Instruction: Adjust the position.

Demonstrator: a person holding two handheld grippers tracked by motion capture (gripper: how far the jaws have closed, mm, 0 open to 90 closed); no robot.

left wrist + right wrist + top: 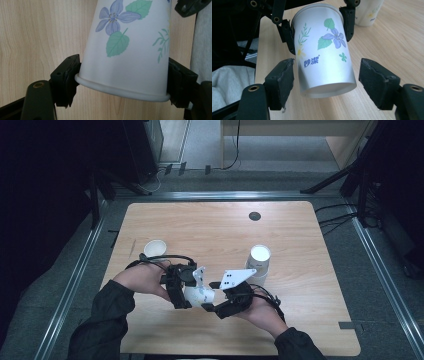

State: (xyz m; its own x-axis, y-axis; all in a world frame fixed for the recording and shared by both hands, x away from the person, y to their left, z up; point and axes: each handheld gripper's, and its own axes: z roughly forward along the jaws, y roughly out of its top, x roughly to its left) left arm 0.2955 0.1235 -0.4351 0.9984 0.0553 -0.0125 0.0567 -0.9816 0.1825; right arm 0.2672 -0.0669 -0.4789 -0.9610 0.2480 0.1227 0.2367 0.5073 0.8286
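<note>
High view: you stand at a wooden bench point(300, 285), both forearms coming in from the bottom. Your left gripper point(179, 287) and right gripper point(225, 306) meet near the front edge, w/ a white paper cup point(200, 296) lying sideways between them. Farther back sit a small white cup point(154, 248) at left & a stack of cups point(259, 262) at right, both apart from your hands.

Left gripper view: the jaws press on both sides of the paper cup point(130, 47) at its rolled rim, partly closed, holding it firmly. Blue flower & green leaves are printed on its wall; the wood grain of the bench lies behind.

Right gripper view: the right gripper point(325, 80) has its jaws wide open, one on each side of the cup's base end point(324, 60). Gaps show on both sides, so nothing is held. The left gripper point(319, 25) clamps the rim end beyond.

Step in hand, as I judge it: a hand-over, or pulling one cup off a nested pair. Next move calls for closing the right jaws gently on the base, w/o crushing the thin wall, then easing the two grippers apart.
</note>
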